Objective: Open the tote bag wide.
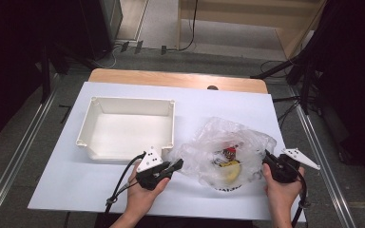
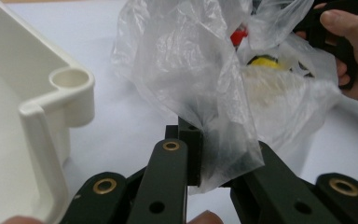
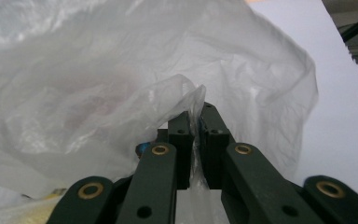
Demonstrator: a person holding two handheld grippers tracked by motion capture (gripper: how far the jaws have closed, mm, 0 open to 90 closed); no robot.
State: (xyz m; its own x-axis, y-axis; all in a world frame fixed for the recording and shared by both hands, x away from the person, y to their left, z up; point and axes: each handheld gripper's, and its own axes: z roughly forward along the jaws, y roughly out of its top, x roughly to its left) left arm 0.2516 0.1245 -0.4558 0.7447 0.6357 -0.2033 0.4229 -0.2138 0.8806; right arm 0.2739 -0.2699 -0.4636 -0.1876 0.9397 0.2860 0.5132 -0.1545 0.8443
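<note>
A clear plastic bag (image 1: 228, 147) lies crumpled on the white table, with a red and a yellow item (image 1: 229, 161) showing through it. My left gripper (image 1: 178, 165) is shut on the bag's left edge; the film (image 2: 214, 140) is pinched between its black jaws. My right gripper (image 1: 267, 156) is shut on the bag's right edge, and a fold of film (image 3: 193, 112) runs down between its closed jaws. In the left gripper view the bag (image 2: 200, 70) rises in front, with the other hand (image 2: 354, 51) behind it at the right.
An empty white plastic bin (image 1: 123, 128) stands left of the bag; its corner (image 2: 70, 84) is close beside my left gripper. The white table sheet (image 1: 76, 185) ends near the person's forearms. Dark stands and cables flank the table.
</note>
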